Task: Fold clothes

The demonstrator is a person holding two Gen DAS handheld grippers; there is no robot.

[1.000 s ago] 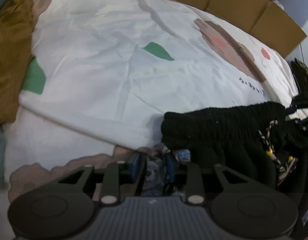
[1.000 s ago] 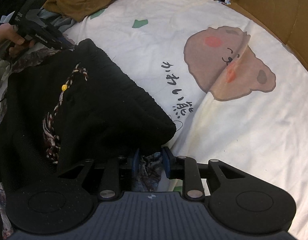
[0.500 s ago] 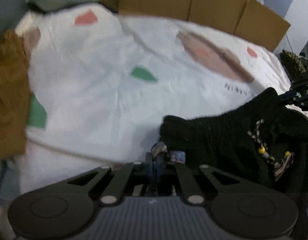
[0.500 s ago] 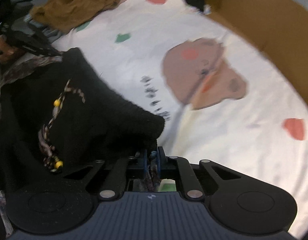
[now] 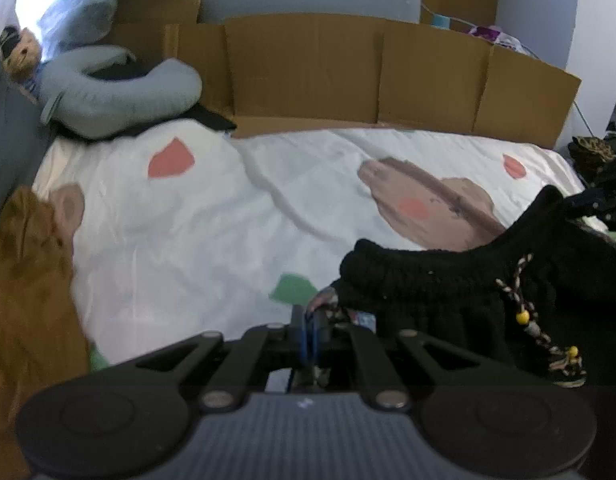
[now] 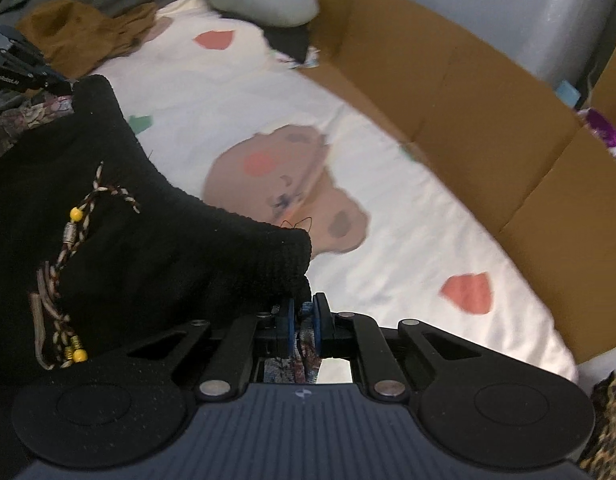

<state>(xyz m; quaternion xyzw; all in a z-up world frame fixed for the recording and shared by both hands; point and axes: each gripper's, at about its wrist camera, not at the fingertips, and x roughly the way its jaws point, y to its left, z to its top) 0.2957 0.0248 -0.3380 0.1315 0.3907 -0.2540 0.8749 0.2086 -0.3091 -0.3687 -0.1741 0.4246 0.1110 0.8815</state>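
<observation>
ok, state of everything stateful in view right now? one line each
left claw: shut on the garment's patterned edge
right claw: shut on the garment's patterned edge
black garment: held up, strung between both claws, not folded
beaded drawstring: untied, hanging loose
brown garment: crumpled on the bed, not folded
bedsheet: spread out, wrinkled
neck pillow: lying at the bed's head

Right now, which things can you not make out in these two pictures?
- Left view: what kind of black garment this is; its lower part is cut off by the edge.
- Right view: the fabric in the right tongs, mostly hidden by the garment.
- Left view: the brown cloth, blurred.
</observation>
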